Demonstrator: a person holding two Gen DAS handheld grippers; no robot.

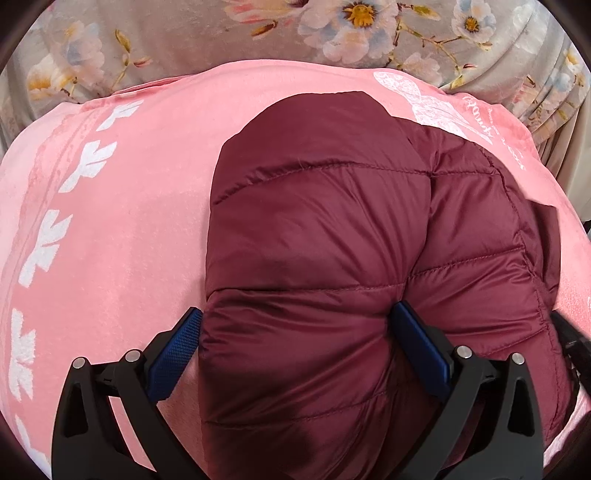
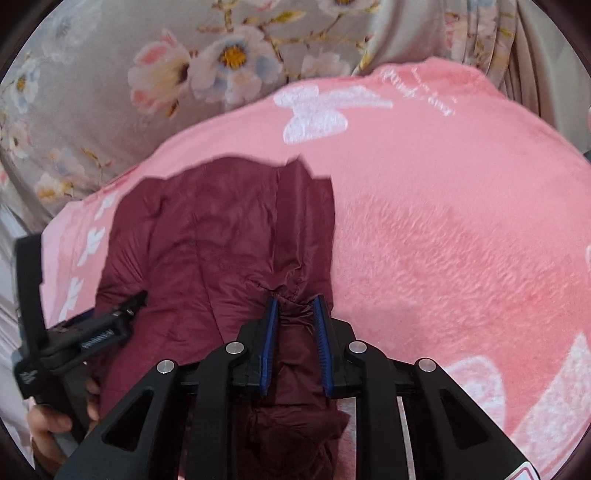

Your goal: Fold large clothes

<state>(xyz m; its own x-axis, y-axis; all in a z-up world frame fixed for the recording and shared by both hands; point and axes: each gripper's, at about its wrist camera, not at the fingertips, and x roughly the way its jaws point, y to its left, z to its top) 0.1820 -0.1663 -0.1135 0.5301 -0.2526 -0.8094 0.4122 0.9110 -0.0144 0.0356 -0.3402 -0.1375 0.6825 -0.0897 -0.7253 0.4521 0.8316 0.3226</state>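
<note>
Dark maroon quilted puffer jacket (image 1: 332,240), folded into a thick padded bundle, lying on a pink fleece blanket (image 1: 129,192) with white leaf and butterfly prints. Long axis of the bundle running from the near edge of the blanket away toward its far edge, rounded end pointing at the far edge in the left wrist view; stitched quilting seams crossing it side to side. Second, flatter layer of the same maroon fabric spread beside it toward the right edge of the blanket. Left tongs (image 1: 299,354), black with blue ribbed pads, spread wide around the near bulge of the bundle, both pads lying against the puffy fabric, fabric bulging between them; whether truly squeezed or only cradled cannot be told. Right tongs (image 2: 295,317) nearly pressed together, pinching a bunched, gathered fold of the jacket (image 2: 207,251) at its right-hand edge, cloth puckered into creases just ahead of the pads. Left tongs' black body and a hand (image 2: 55,424) gripping its handle seen at the lower left of the right wrist view. Beyond the blanket's far edge, grey cloth with a pale floral print (image 1: 258,33) in white, pink and yellow, hanging in folds at the far right corner.
</note>
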